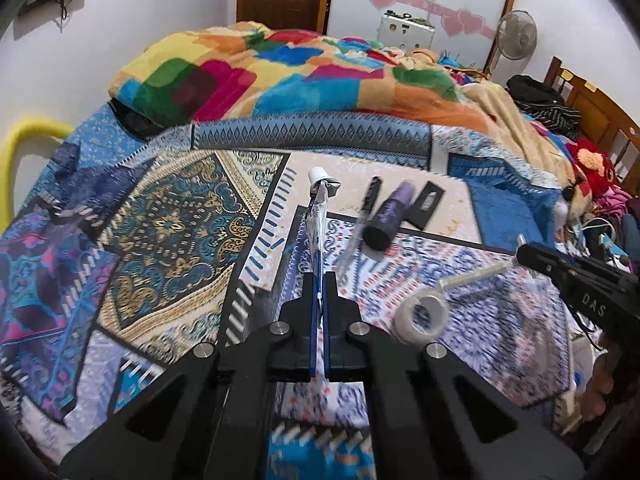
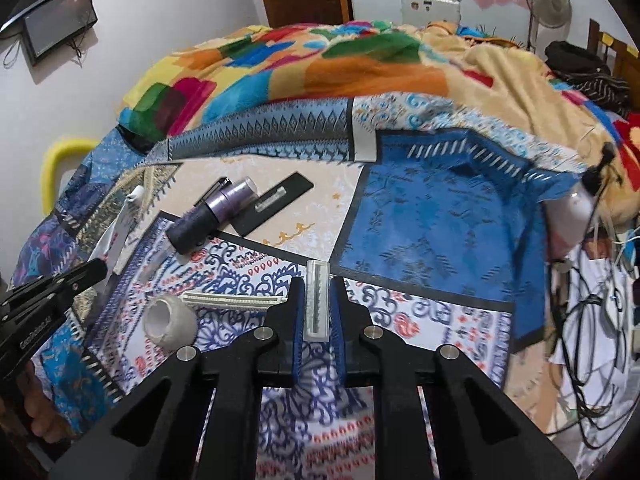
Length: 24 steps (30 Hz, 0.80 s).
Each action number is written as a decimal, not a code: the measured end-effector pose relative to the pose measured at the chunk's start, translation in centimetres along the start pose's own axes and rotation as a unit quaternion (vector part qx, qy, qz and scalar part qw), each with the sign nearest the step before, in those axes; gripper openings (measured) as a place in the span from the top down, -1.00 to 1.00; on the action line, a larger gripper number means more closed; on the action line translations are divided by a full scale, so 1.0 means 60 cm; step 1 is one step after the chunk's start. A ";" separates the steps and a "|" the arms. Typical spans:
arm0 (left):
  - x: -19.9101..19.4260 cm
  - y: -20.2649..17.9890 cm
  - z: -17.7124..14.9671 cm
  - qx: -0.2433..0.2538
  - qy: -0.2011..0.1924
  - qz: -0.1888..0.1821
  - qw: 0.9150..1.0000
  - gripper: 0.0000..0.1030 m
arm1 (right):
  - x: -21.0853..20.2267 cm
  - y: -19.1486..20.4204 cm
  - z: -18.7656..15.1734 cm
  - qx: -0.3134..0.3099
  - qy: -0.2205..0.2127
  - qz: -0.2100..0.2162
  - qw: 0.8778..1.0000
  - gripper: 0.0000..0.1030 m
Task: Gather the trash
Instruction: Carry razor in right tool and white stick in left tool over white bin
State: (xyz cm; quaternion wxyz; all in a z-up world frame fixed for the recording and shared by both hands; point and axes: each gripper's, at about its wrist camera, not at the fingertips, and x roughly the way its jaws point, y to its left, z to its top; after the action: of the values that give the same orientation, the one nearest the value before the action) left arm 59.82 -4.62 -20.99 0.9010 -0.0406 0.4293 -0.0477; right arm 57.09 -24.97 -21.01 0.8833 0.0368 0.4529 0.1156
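Toothpaste tube (image 1: pixel 318 216) beside pen (image 1: pixel 362 220), purple tube (image 1: pixel 390 216), tape roll (image 1: pixel 424 314).

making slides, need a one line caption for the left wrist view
Left gripper shut on a squeezed toothpaste tube above a patterned bedspread.

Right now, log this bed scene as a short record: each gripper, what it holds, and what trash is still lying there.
left gripper: shut on squeezed tube
right gripper: shut on clear case
lying on bedspread: tape roll, white strip, purple bottle, black pen, black card
setting: bed, colourful blanket behind
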 end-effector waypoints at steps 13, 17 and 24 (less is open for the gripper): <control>-0.251 -0.026 -0.022 0.010 -0.061 -0.002 0.998 0.99 | -0.202 0.044 0.010 -0.017 -0.079 0.001 0.997 0.78; -0.338 -0.025 -0.049 0.015 -0.082 0.004 0.996 0.99 | -0.268 0.070 0.001 -0.024 -0.097 0.015 0.995 0.78; -0.477 -0.010 -0.108 0.011 -0.114 0.017 0.993 0.98 | -0.379 0.120 -0.036 -0.046 -0.135 0.029 0.989 0.78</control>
State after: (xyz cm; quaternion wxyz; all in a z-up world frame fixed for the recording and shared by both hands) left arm 36.80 -1.94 -2.95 0.9452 -0.0290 0.3237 -0.0323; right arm 41.31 -23.46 -3.02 0.9333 0.0243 0.3227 0.1556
